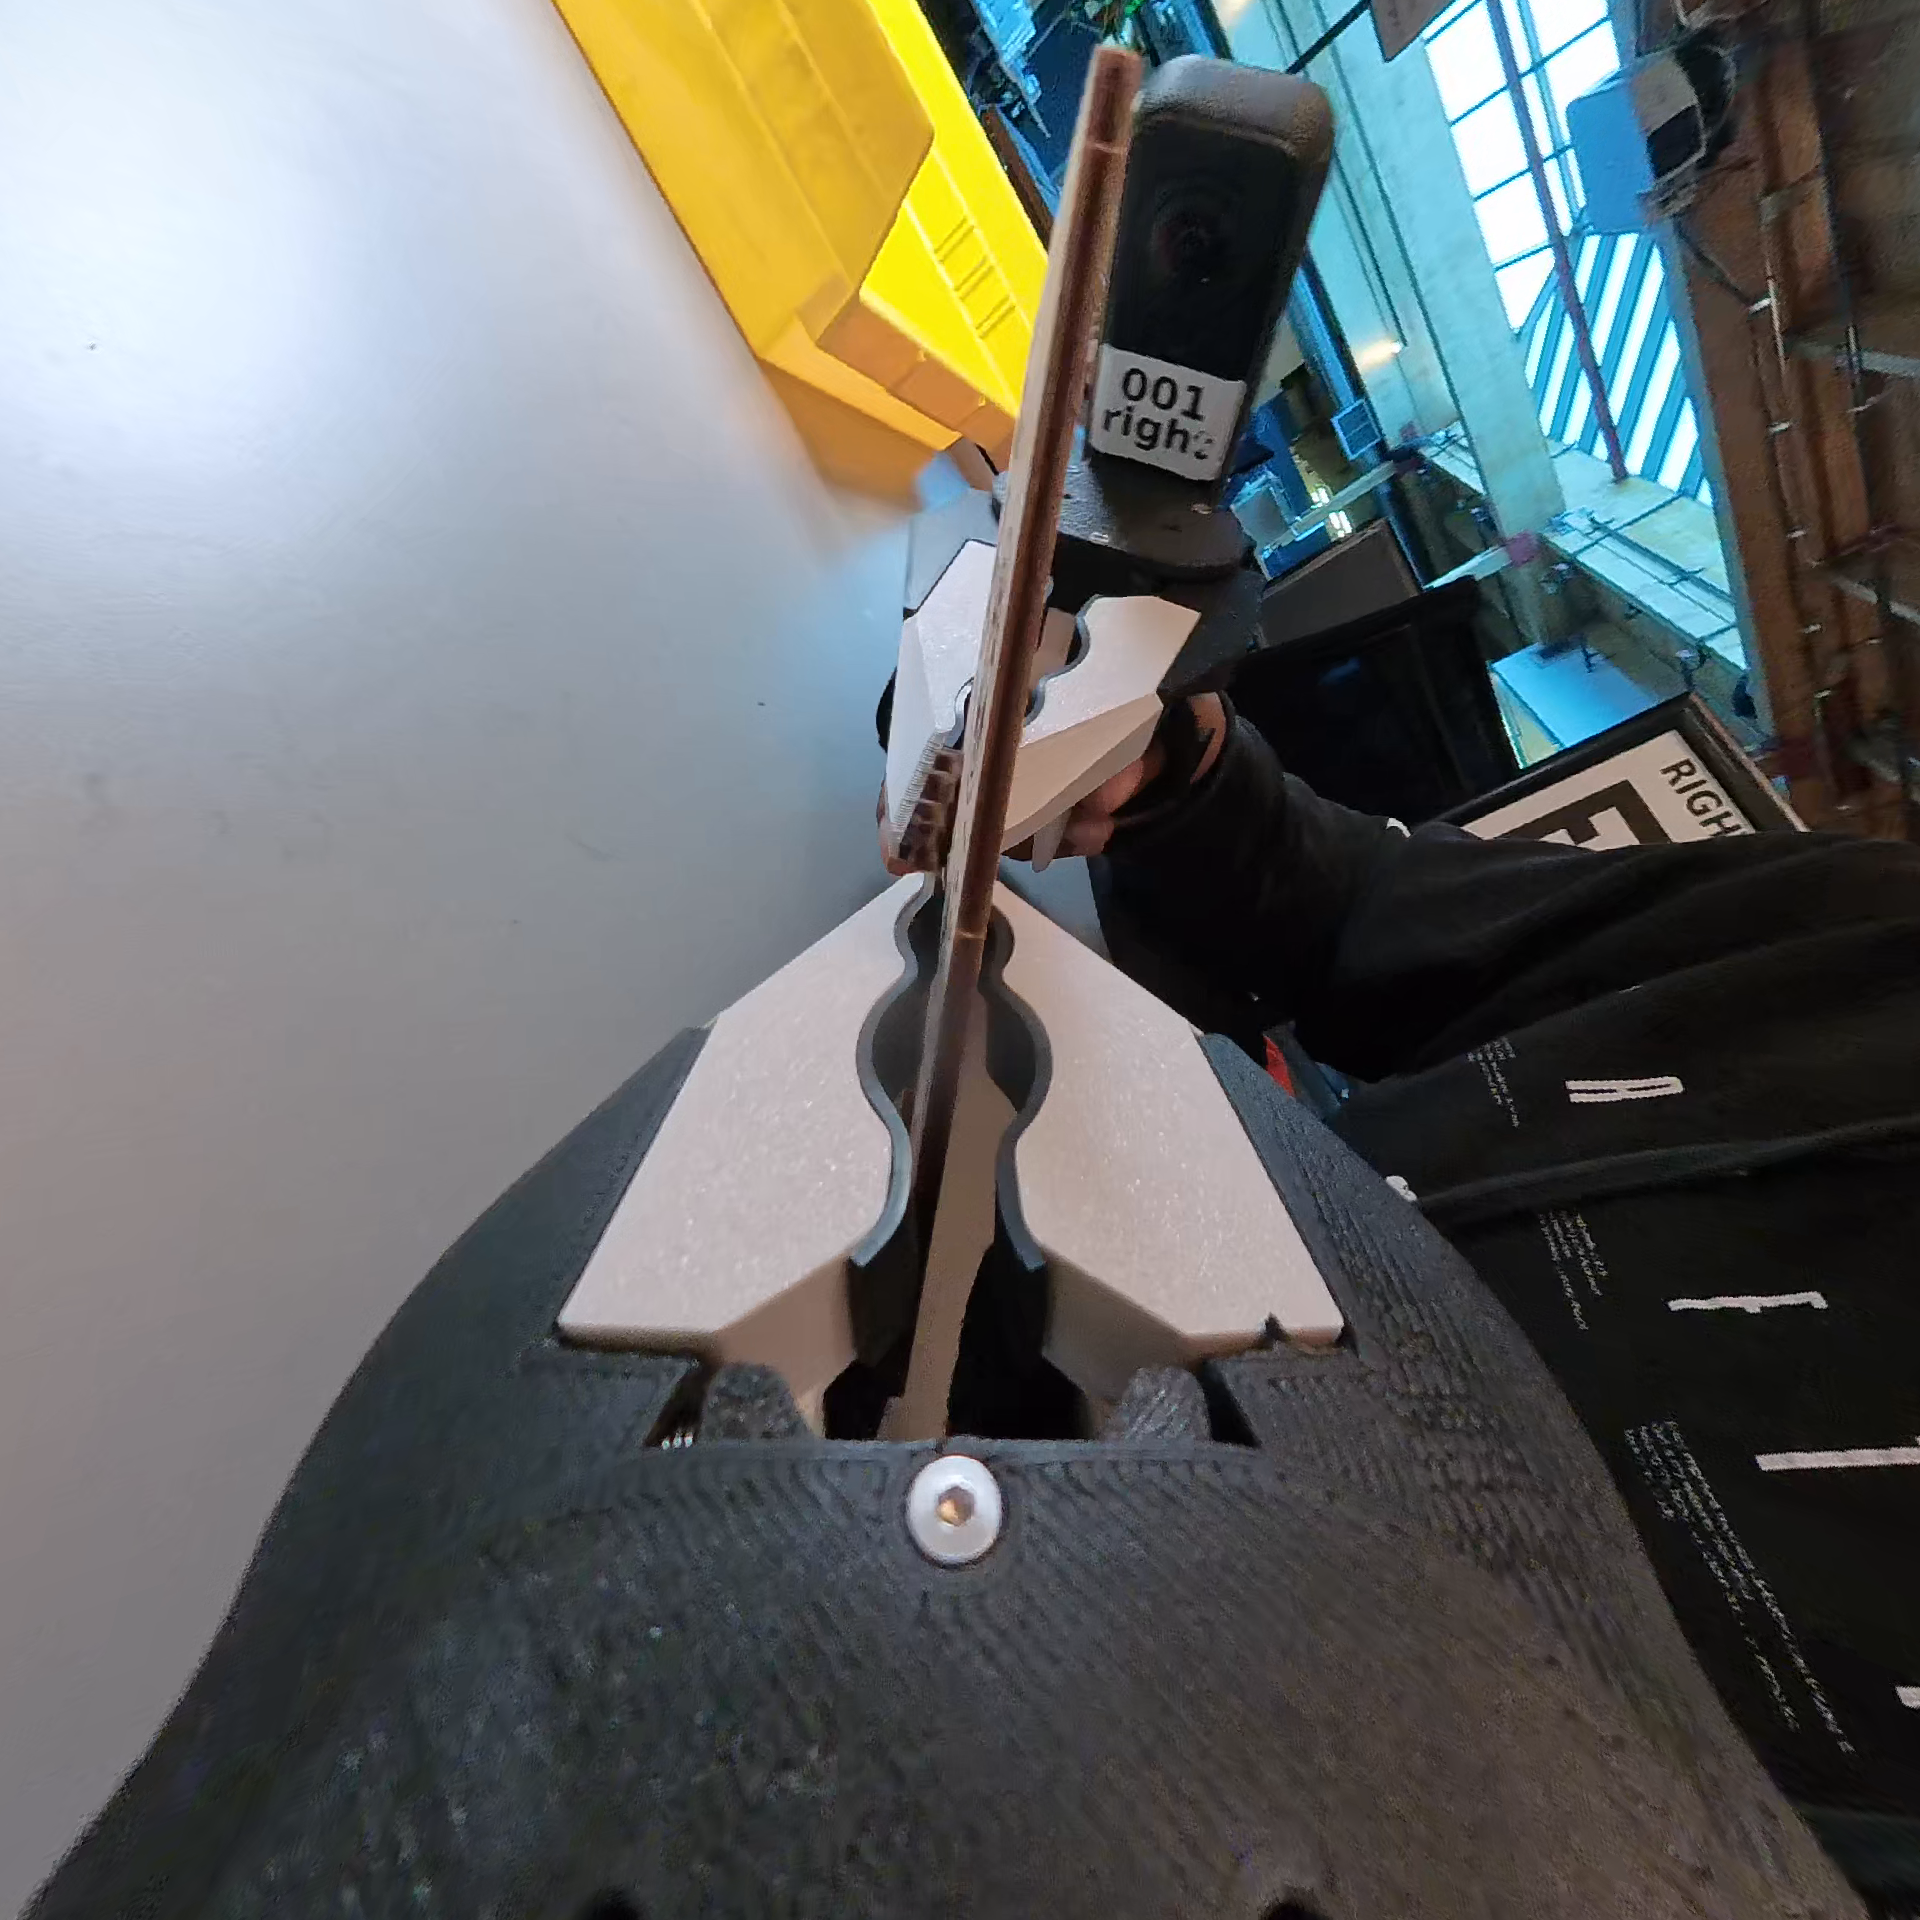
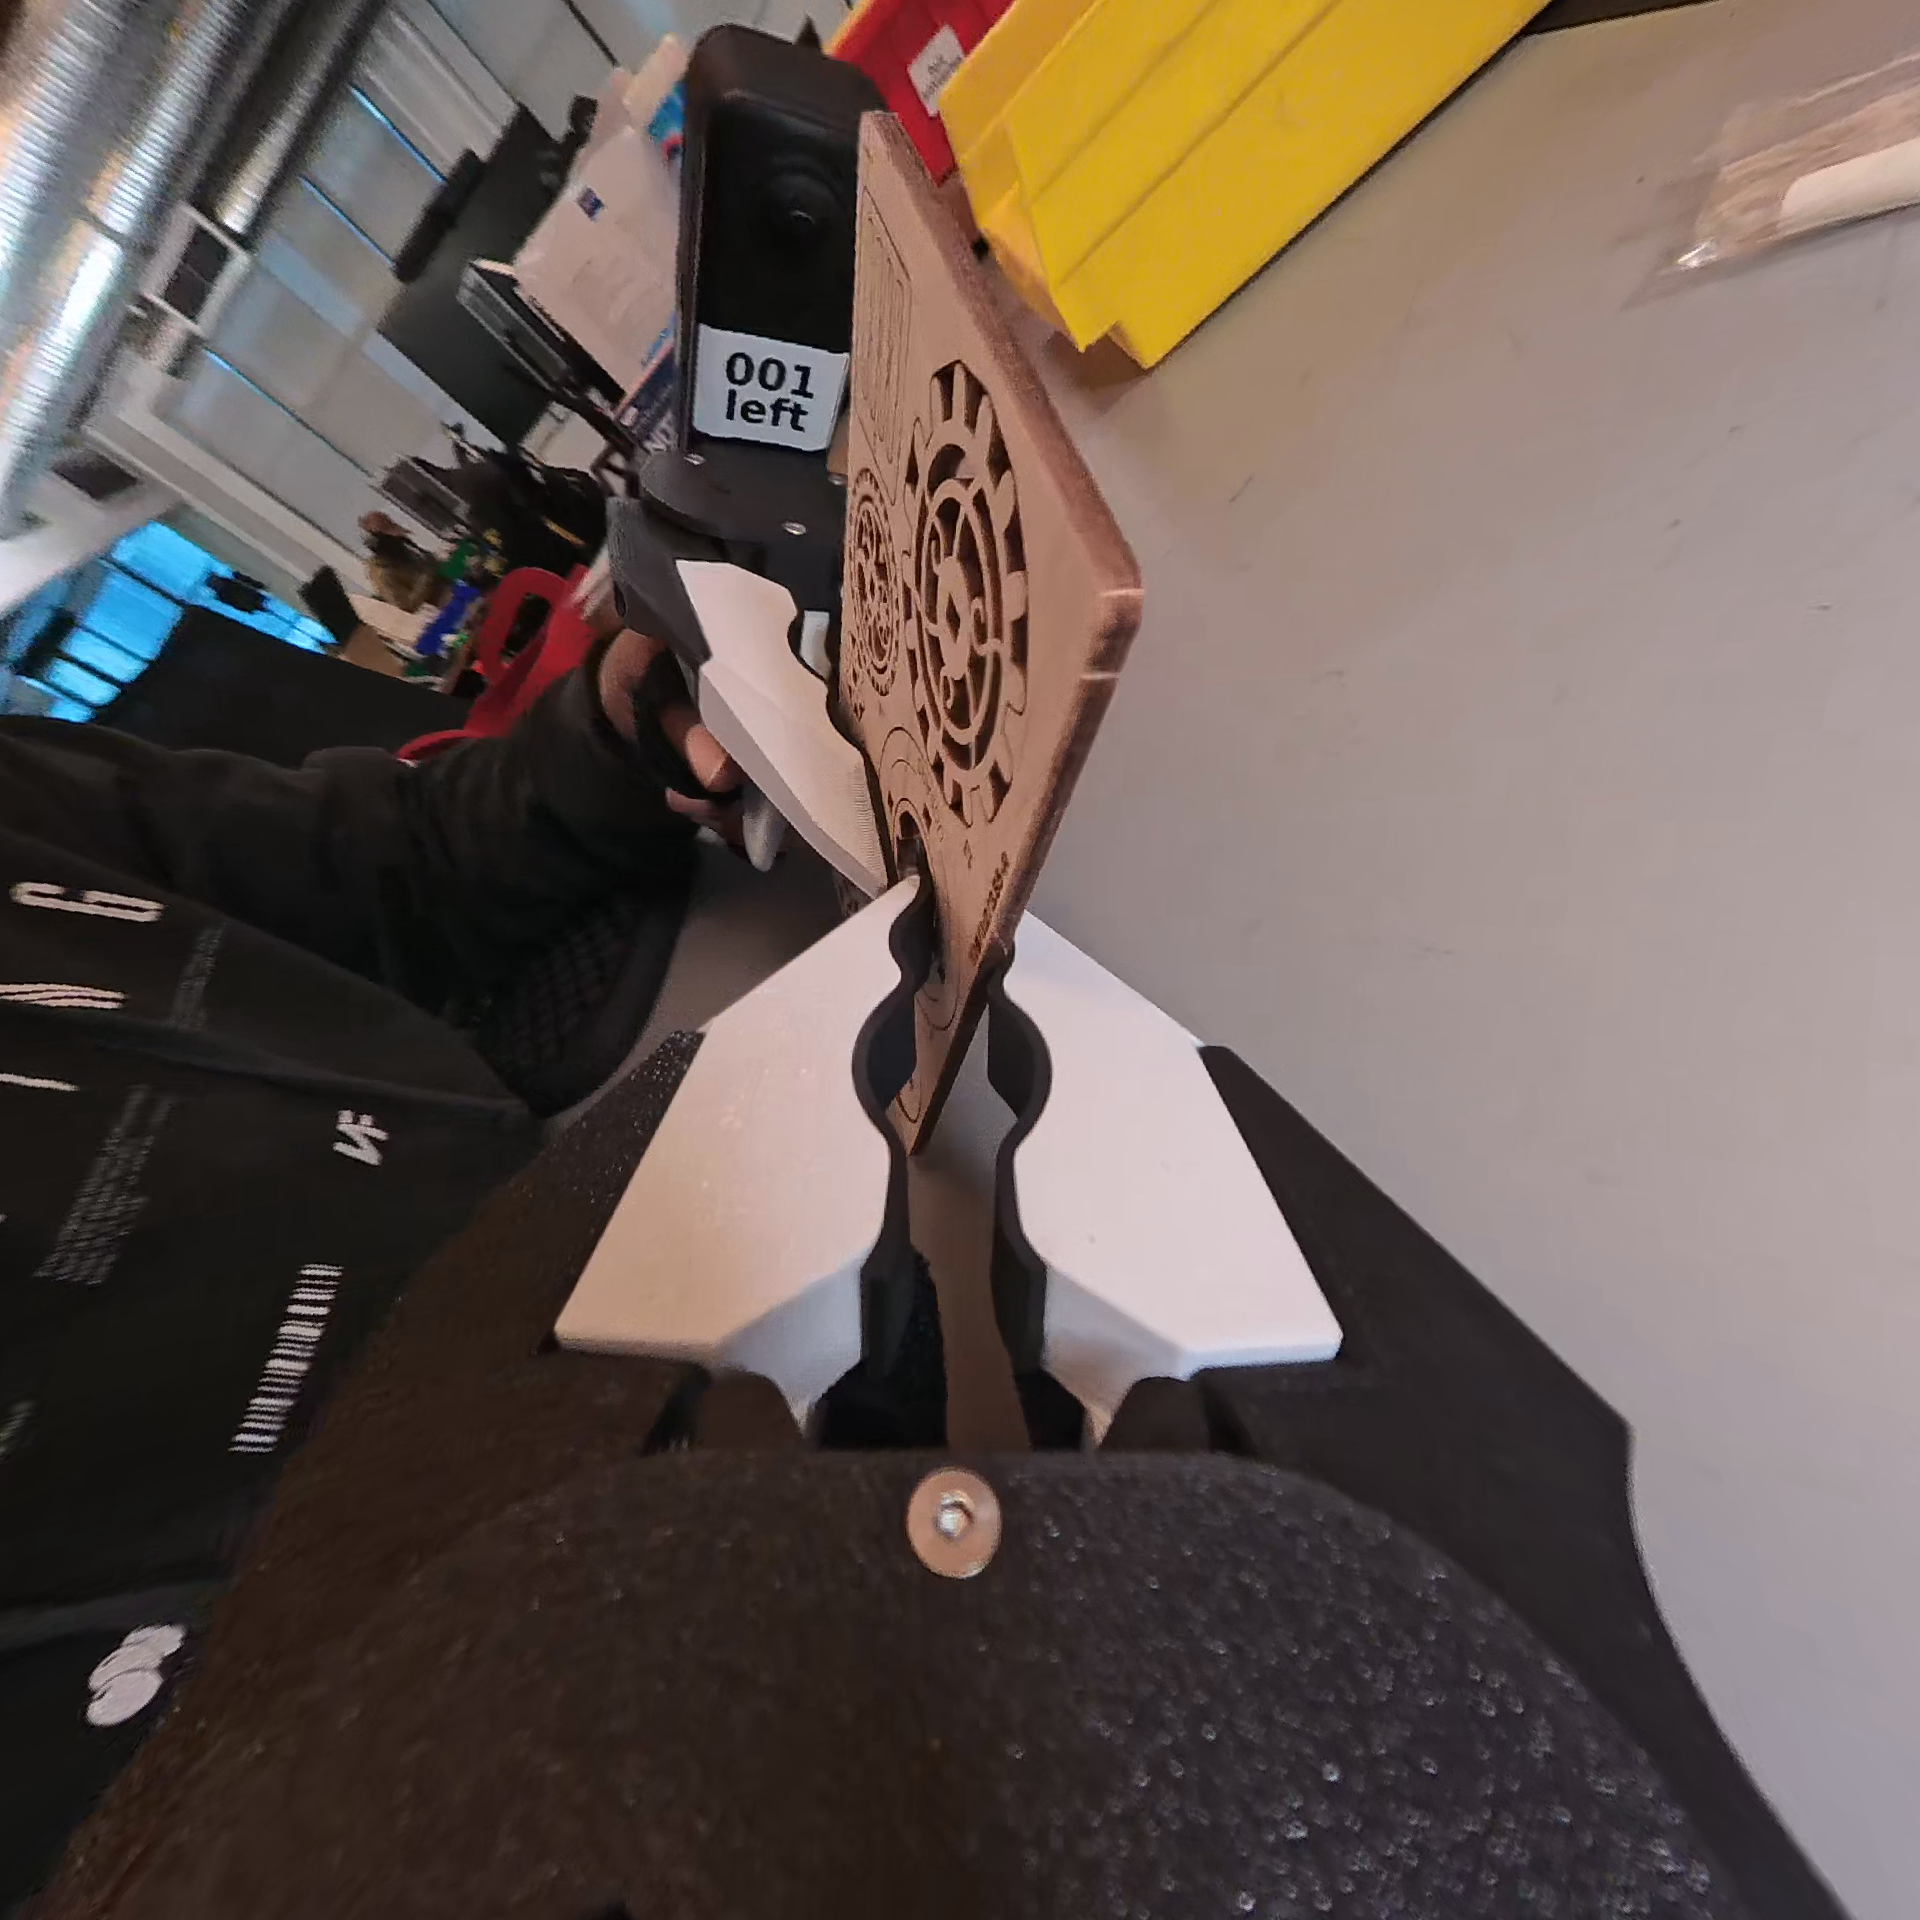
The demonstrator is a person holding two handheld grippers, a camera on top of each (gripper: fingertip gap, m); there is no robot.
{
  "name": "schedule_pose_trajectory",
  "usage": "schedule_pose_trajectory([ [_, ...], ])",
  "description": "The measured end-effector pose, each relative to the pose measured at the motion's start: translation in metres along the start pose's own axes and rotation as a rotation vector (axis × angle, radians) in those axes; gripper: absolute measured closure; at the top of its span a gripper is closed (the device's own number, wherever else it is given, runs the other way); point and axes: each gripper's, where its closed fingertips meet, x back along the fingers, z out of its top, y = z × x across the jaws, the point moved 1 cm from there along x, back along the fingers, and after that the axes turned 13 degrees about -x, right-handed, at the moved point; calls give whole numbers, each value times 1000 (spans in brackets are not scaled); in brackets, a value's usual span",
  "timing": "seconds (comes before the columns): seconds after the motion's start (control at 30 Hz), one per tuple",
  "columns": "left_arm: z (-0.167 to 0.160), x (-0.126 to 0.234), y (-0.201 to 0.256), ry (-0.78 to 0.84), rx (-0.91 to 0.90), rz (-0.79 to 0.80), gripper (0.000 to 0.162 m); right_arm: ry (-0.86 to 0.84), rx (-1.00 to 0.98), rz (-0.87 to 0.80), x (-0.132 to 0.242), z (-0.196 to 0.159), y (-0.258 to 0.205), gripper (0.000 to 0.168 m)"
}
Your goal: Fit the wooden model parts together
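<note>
A thin wooden sheet (image 2: 977, 582) with laser-cut gear parts is held upright above the grey table (image 2: 1455, 831). My right gripper (image 2: 951, 925) is shut on its near lower corner. My left gripper is shut on the same sheet from the opposite side, and one of its white fingers (image 2: 769, 727) shows beside the sheet. In the left wrist view the sheet (image 1: 1049, 468) is seen edge-on, running up from my left gripper (image 1: 956, 914). My right gripper (image 1: 997, 717) clamps it just beyond. The two grippers' tips nearly touch.
Yellow bins (image 2: 1195, 156) and a red bin (image 2: 914, 52) stand at the table's back; the yellow bins also show in the left wrist view (image 1: 831, 208). A clear bag of parts (image 2: 1787, 177) lies at the far right. A person's black sleeves (image 1: 1455, 935) are close. Only a small space, under 4 cm, lies between the two pairs of fingers.
</note>
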Motion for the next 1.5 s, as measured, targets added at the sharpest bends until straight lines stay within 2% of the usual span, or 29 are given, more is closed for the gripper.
schedule_pose_trajectory([
  [0.23, -2, -1, 6, 1, 51, -73, 160, -3, -41, 16, 3, -1, -2, 159],
  [0.4, -4, 0, 3, -4, 71, -90, 160, 34, -75, 4, 15, 9, 6, 148],
  [0.57, 13, 21, -6, 75, 95, -86, 160, 34, 52, -83, 27, 15, 13, 135],
  [0.73, 9, 52, -31, 32, 95, -31, 160, -247, 386, -151, 13, -27, 2, 133],
  [0.83, -5, 57, -36, -47, 88, -30, 160, -416, 569, -252, -1, -55, 5, 130],
  [0.93, -9, 55, -38, -76, 75, -13, 159, -505, 668, -333, -12, -69, 13, 132],
  [1.03, -15, 52, -40, -120, 50, 22, 158, -519, 674, -350, -14, -69, 13, 147],
  [1.2, -21, 49, -45, -158, 10, 84, 153, -508, 660, -421, 3, -58, 27, 147],
  [1.5, -17, 43, -39, -164, -90, 102, 152, -307, 469, -756, 71, -4, 88, 146],
])
